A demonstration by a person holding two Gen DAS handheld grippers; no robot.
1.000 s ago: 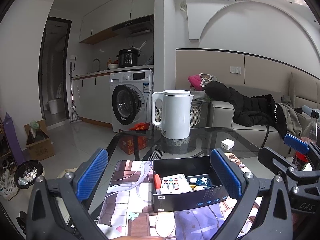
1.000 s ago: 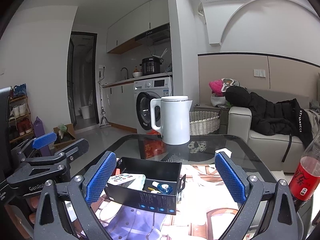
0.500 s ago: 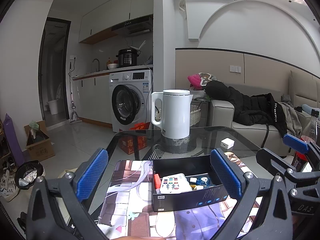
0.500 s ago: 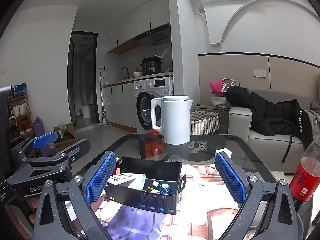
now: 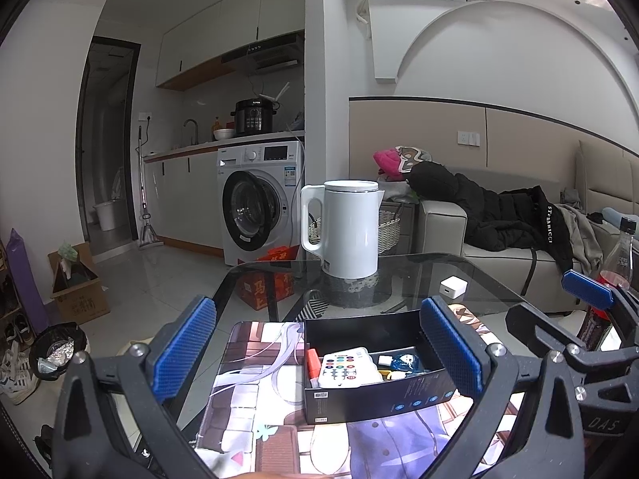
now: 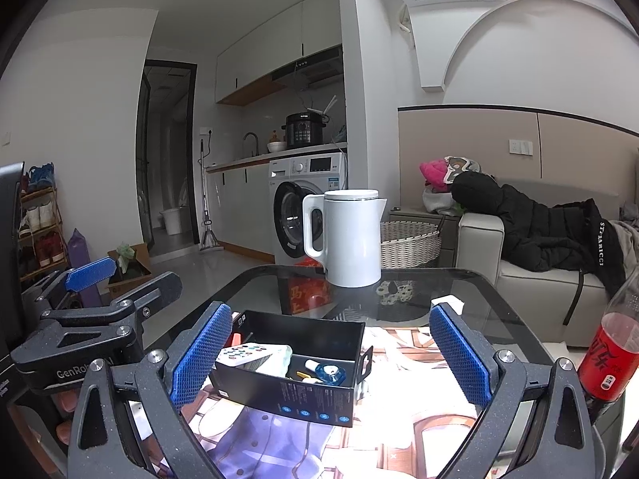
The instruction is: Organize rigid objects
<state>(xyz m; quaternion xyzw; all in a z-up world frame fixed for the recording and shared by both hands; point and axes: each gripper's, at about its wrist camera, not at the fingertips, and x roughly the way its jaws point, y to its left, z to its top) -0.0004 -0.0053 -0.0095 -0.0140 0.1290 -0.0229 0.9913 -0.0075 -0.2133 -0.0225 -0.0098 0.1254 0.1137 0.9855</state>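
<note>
Left wrist view: low over table, facing kettle (image 5: 351,228), box (image 5: 371,363) close. Right wrist view: alongside, same heading, box (image 6: 295,363) left of centre. Shared: box, kettle, washing machine (image 5: 259,199), sofa (image 6: 531,279).

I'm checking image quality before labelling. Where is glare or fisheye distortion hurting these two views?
Right wrist view: the printed mat right of the black box is blown out white. Left wrist view: evenly exposed, the remote control readable. Both views: walls bow and corners go dark; the white kettle stays sharp.

black hand-held gripper (image 5: 319,353), blue ribbed pads (image 5: 185,349)
</note>
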